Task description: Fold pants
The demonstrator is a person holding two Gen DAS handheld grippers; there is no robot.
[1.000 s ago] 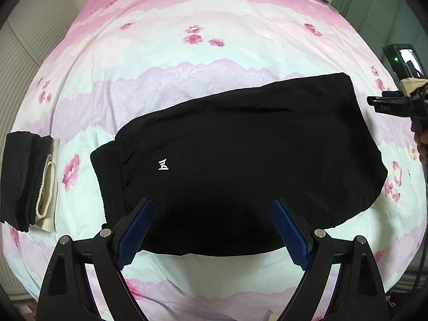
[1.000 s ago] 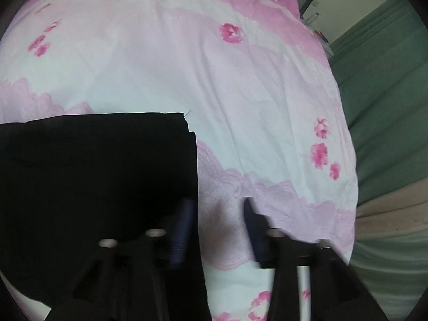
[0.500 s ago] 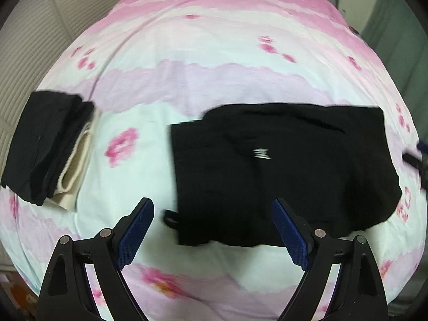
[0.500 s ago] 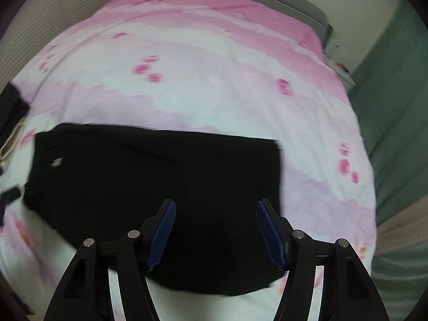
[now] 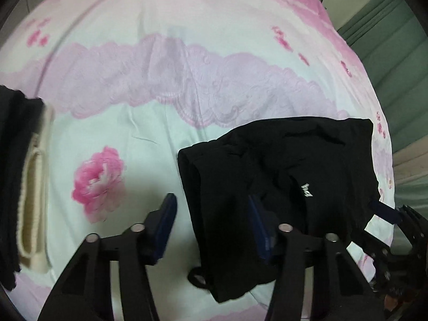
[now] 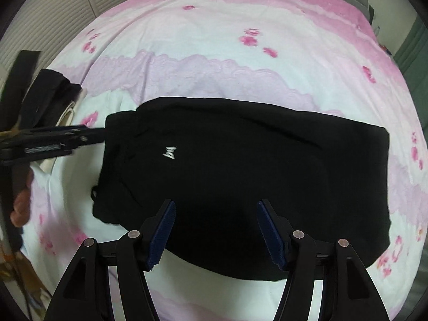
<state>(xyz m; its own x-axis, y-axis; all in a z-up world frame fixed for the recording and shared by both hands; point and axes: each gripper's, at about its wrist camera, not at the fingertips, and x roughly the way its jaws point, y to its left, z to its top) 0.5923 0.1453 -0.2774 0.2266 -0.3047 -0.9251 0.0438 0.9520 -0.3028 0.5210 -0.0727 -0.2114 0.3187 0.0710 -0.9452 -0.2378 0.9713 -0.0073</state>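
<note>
**Me:** While I look down the left wrist camera, the black pants (image 5: 281, 176) lie folded on the bed (image 5: 165, 85), on its pink flowered cover, right of centre. My left gripper (image 5: 211, 219) straddles their waistband edge: one blue finger (image 5: 167, 214) is over bare sheet, the other over black cloth. Its jaws have just been closing, yet a clear gap remains and I can't see either pad pressing on the fabric.

**Partner:** And the right side?

**Me:** My right gripper (image 6: 215, 230) hangs over the near edge of the pants, fingers spread, with only the flat cloth showing between them; nothing is pinched. From there I see the small white logo (image 6: 170, 155) and the left gripper at the pants' left end, a hand (image 6: 22, 200) behind it.

**Partner:** Anything else on the bed?

**Me:** A stack of folded clothes (image 5: 24, 187), black and cream, well apart at the left edge
</note>
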